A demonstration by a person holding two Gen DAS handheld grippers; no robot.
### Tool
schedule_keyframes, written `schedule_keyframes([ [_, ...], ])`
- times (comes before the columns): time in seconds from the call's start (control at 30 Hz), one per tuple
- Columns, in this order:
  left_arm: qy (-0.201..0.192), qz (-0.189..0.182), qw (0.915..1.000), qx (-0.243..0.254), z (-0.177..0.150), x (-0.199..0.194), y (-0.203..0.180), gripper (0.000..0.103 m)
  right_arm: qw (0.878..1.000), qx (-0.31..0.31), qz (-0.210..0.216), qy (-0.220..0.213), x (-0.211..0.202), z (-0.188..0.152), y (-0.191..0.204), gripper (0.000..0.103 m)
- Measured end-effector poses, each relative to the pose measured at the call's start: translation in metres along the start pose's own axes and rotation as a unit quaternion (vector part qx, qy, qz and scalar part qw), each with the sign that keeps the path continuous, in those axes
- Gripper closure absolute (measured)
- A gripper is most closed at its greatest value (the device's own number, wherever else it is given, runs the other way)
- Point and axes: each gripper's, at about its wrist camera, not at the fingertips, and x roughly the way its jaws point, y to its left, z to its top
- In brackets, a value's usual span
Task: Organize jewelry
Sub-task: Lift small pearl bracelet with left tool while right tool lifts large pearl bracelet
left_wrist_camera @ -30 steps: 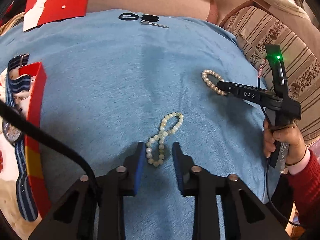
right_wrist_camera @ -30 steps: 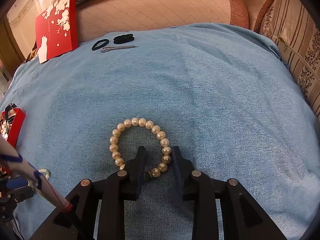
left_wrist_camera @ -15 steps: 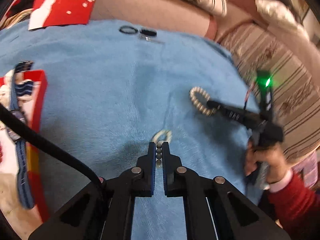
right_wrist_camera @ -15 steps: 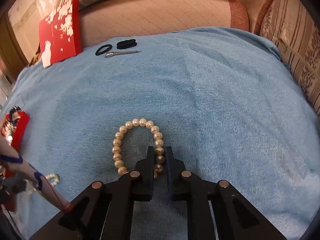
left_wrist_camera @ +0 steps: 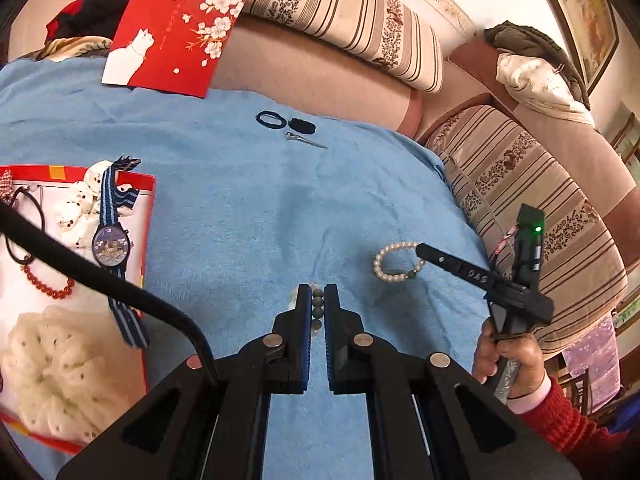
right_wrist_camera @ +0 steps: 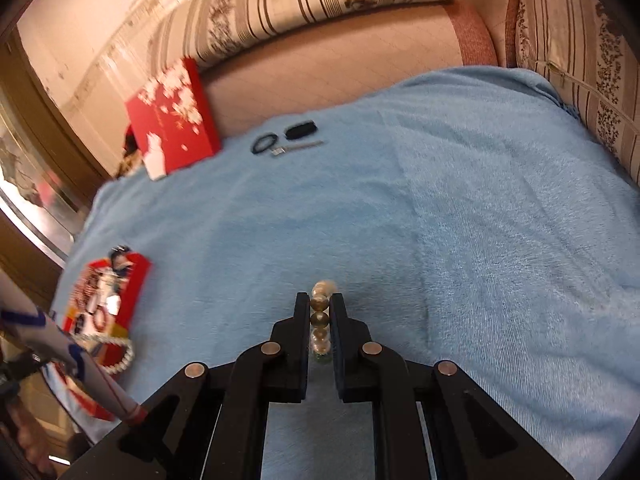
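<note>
My left gripper (left_wrist_camera: 317, 300) is shut on the pale green bead bracelet (left_wrist_camera: 317, 307), held above the blue towel (left_wrist_camera: 248, 216). My right gripper (right_wrist_camera: 320, 308) is shut on the pearl bracelet (right_wrist_camera: 320, 320), lifted off the towel; in the left wrist view the pearl bracelet (left_wrist_camera: 390, 264) hangs from the right gripper (left_wrist_camera: 424, 250). The green bracelet also shows at the left of the right wrist view (right_wrist_camera: 120, 354). The red jewelry box (left_wrist_camera: 148, 216) lies at the left, holding a striped-strap watch (left_wrist_camera: 111, 244) and a red bead bracelet (left_wrist_camera: 48, 286).
A black hair tie (left_wrist_camera: 271, 119), a black clip (left_wrist_camera: 302, 125) and a metal hairpin (left_wrist_camera: 306, 140) lie at the towel's far edge. A red cat card (left_wrist_camera: 172, 36) leans on the sofa back. Striped cushions (left_wrist_camera: 540, 200) border the right.
Both grippers closed on their bracelets and lifted them off the towel. The left one moved toward the red box, which now fills more of its view.
</note>
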Motion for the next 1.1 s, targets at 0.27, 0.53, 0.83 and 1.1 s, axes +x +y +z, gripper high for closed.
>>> schedule_keyframes([
  [0.27, -0.005, -0.003, 1.0000, -0.003, -0.012, -0.024, -0.008, 0.098, 1.000, 0.001, 0.023, -0.015, -0.038, -0.009, 0.018, 0.093],
  [0.53, 0.004, -0.013, 0.9998, -0.013, -0.033, -0.040, -0.011, 0.098, 0.996, 0.045, 0.077, 0.023, -0.048, -0.046, 0.014, 0.093],
  [0.83, 0.073, 0.047, 0.9959, -0.027, -0.047, 0.024, 0.024, 0.098, 0.997, 0.056, -0.011, 0.050, -0.024, -0.070, -0.022, 0.093],
  [1.1, 0.082, 0.066, 0.9938, -0.036, -0.024, 0.061, 0.044, 0.098, 0.994, 0.079, -0.028, 0.064, -0.011, -0.073, -0.053, 0.092],
])
